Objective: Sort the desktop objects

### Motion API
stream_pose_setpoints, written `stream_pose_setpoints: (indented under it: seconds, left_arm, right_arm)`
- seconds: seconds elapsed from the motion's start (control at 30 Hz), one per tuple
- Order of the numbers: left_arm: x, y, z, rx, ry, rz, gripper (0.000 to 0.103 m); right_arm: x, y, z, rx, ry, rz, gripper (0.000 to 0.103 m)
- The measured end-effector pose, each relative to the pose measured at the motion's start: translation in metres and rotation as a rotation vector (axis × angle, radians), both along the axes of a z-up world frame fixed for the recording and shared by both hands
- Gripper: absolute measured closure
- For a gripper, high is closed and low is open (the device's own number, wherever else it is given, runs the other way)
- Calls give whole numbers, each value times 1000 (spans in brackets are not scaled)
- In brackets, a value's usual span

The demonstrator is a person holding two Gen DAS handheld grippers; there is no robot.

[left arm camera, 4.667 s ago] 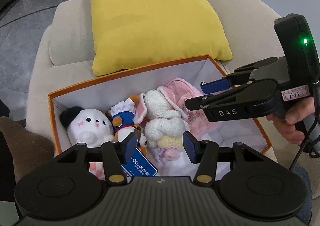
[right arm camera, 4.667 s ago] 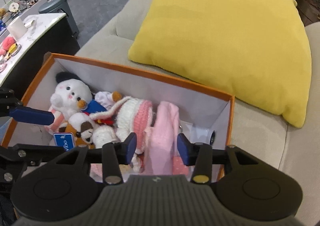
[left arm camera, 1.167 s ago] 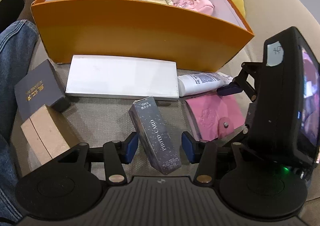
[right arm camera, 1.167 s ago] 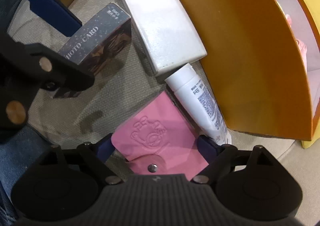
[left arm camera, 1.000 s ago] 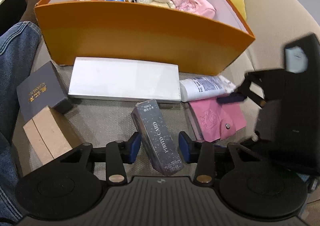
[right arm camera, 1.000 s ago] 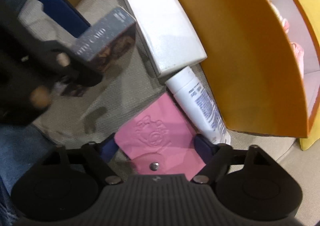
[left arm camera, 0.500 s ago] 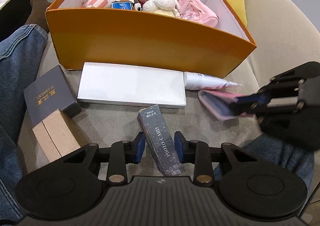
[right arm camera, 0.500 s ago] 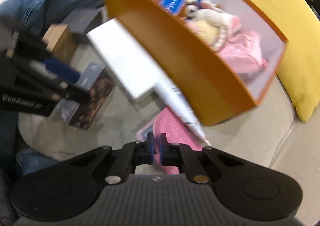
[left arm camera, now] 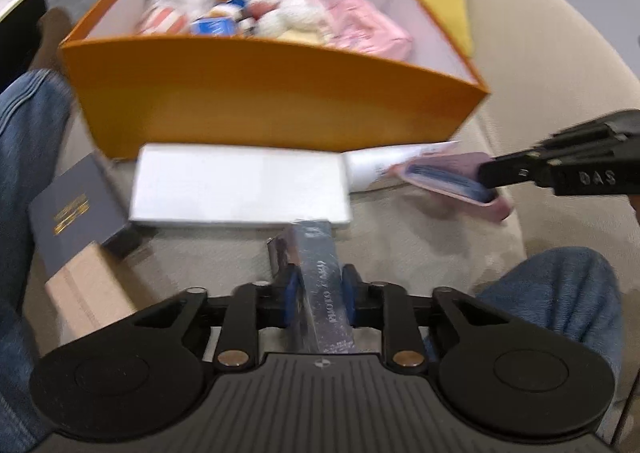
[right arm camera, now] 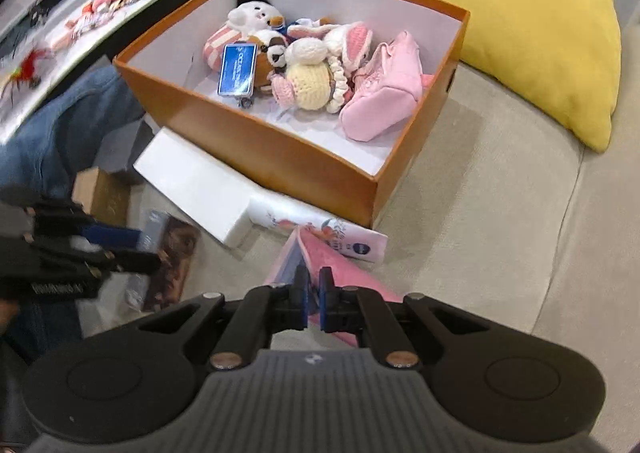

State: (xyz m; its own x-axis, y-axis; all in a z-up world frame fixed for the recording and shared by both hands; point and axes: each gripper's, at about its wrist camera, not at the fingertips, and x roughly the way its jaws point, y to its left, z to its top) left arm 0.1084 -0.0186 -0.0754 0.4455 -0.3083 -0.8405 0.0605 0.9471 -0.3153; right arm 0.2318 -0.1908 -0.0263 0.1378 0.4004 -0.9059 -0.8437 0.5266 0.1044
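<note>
A dark, silvery photo card box (left arm camera: 320,261) stands tilted between the pads of my left gripper (left arm camera: 318,285). Its jaws are closing and press on the box's two sides. My right gripper (right arm camera: 312,285) is shut on the edge of a pink snap wallet (right arm camera: 340,265) and holds it above the sofa seat. In the left wrist view the wallet (left arm camera: 498,209) hangs at the right, in front of a white lotion tube (left arm camera: 384,165). The orange box (right arm camera: 280,149) beyond holds plush toys (right arm camera: 304,65) and a pink pouch (right arm camera: 384,93).
A flat white box (left arm camera: 240,185) lies against the orange box's front wall. A dark blue box (left arm camera: 76,217) and a cardboard box (left arm camera: 92,293) sit at the left. A person's jeans-clad legs (left arm camera: 560,285) flank the seat. A yellow cushion (right arm camera: 520,21) lies behind.
The left jaws closed onto the photo card box and tipped it up. The right gripper shut on the pink wallet, rolled, and lifted it off the seat toward the right.
</note>
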Motion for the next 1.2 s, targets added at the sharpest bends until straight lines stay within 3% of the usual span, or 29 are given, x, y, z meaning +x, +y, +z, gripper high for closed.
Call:
stream_pose_setpoints:
  seconds: [0.07,0.2,0.33,0.5,0.7,0.97,1.13,1.2]
  left_arm:
    - [1,-4,4,-37,-18,-14,103]
    - [7,-16,0,23,-15,-17,103]
    - [5,-11,0,0,-12,3,103]
    - [11,-19,4,-49,-28,-14,102]
    - [32,-54,-1,-77,-49,-88,102]
    - [55,-64,-4,-64,-55,-87,102]
    - [62,-66,-6,-60,-51,-86,102]
    - [64,-67,-6,-64,-49,-91,102]
  right_arm:
    - [-2,1,5,21,32,7,102]
    - [-3,5,7,30,91,-13,103]
    - [3,6,1,36,70,-57,103]
    - [12,-2,-2,75,86,-106,93]
    - [10,-10,-2,107,96,-98,93]
    - [14,-20,1,115,84,-90,93]
    - [24,-34,-2,156,149,-129,90]
    - [28,-40,-3,176,180,-159,83]
